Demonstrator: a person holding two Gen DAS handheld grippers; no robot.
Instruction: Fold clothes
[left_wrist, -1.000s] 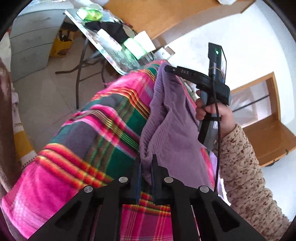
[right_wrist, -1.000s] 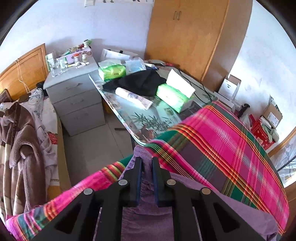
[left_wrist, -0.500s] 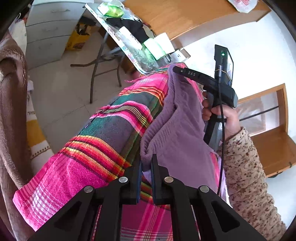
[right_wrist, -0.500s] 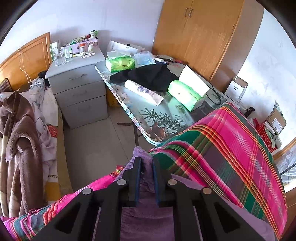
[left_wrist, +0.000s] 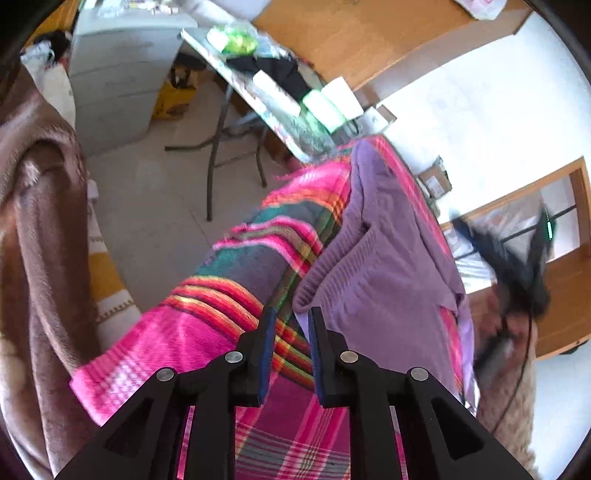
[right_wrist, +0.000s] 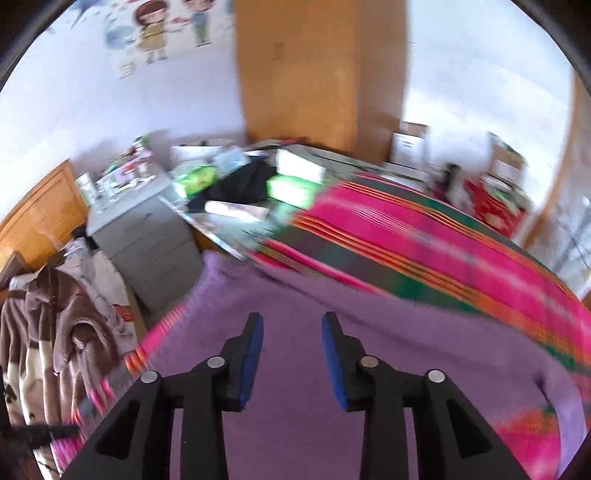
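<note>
A purple knit garment (left_wrist: 388, 258) lies spread on the pink, green and orange plaid blanket (left_wrist: 229, 266). My left gripper (left_wrist: 290, 325) sits at the garment's near ribbed corner. Its jaws are opening, and the cloth edge lies just past the right fingertip (left_wrist: 316, 321), not pinched. In the left wrist view my right gripper (left_wrist: 517, 273) is a blurred dark shape off the garment's far right side, held by a hand in a speckled sleeve (left_wrist: 517, 406). In the right wrist view the right gripper (right_wrist: 293, 332) hovers over the purple garment (right_wrist: 295, 369), jaws opening with nothing between them.
A folding table (left_wrist: 258, 99) with boxes and a black cloth stands past the blanket's far end, beside a grey drawer cabinet (left_wrist: 122, 81). A brown fleece garment (left_wrist: 37, 221) hangs at the left. A wooden wardrobe (right_wrist: 314, 74) stands behind. Tiled floor (left_wrist: 147, 192) lies between them.
Both grippers were shut on the purple garment and have let go. The right gripper has swung away to the right, and the garment now lies flat on the blanket.
</note>
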